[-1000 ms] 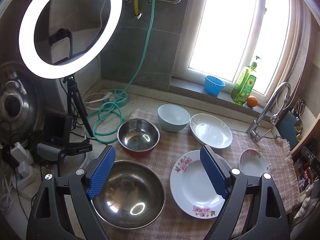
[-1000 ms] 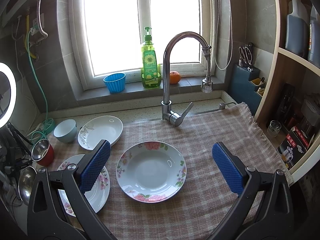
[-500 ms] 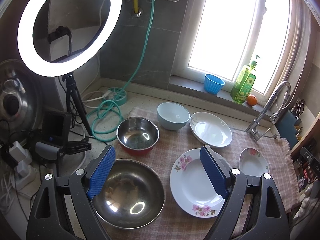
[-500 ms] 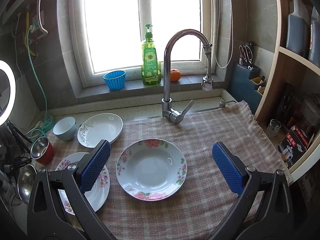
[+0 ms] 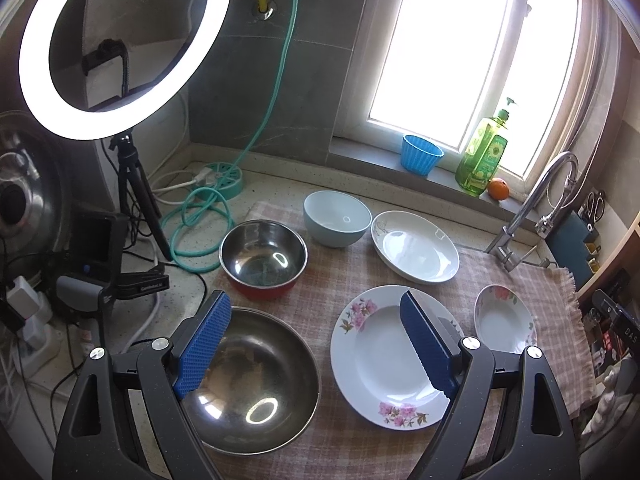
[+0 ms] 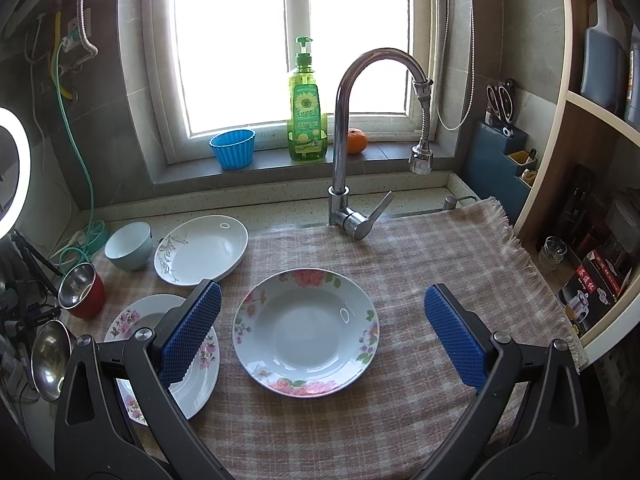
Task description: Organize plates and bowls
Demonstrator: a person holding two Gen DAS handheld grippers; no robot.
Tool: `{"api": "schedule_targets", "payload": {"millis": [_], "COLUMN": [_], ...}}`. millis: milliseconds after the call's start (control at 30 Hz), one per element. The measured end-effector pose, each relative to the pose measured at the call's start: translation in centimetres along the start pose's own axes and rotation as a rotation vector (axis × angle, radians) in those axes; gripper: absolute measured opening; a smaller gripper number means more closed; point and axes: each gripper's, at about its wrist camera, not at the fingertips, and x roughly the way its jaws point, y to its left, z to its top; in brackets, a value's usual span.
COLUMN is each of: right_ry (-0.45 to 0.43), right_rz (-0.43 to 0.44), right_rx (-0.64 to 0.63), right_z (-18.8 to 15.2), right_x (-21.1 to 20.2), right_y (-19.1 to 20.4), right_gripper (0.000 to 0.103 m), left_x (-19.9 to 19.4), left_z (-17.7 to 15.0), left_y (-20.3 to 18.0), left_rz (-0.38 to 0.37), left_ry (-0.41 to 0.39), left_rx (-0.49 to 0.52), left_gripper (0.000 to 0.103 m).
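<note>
Evidently, no dish has yet been taken up, so the step in hand is judged to be the opening approach. The left gripper [image 5: 316, 344] is held with its pads spread wide and empty above the gap between the large steel bowl [image 5: 252, 376] at lower centre of the left view and the big floral plate [image 5: 390, 356] to its right. The right gripper [image 6: 322, 334] is likewise spread and empty, with the deep floral plate [image 6: 306, 322] framed between its pads at the centre of the right view. Three plates are counted: the big floral plate, the deep floral plate, and a white plate with a leaf sprig [image 5: 414, 246] further up the frame. Three bowls are counted: the large steel bowl, a red-sided steel bowl [image 5: 264, 258] above it, and a pale blue bowl [image 5: 336, 218] beside the white plate. All six are laid apart on the checked cloth [image 6: 420, 256], none stacked. For the next move, a rim would probably need to be pinched, since the plates lie flat on the cloth; a tilt of the pads to the edge is called for, likely on the deep floral plate. Bowls would be nested by size and plates piled, it is judged. A slip of glazed ware from the pads is the risk.
</note>
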Motion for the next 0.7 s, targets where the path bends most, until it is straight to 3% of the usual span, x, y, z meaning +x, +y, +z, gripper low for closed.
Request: {"api": "schedule_targets", "payload": {"millis": [367,700], "right_ry": [0.071,0.193], "right_rz": [0.059,0.200], "right_rx": [-0.033,-0.024], "right_z": [-1.2,-3.6], "right_x": [2.5,4.7], "right_y": [0.7,1.8], "right_gripper": [0.103,0.103], "left_x": [1.6,4.3], "left_z": [-1.8,-1.5], "left_y": [-1.1,-2.1], "left_rz": [-0.032,-0.086], "left_ry": [0.083,0.177], "left_rx": [0.000,0.057], "left_gripper": [0.087,0.085]}}
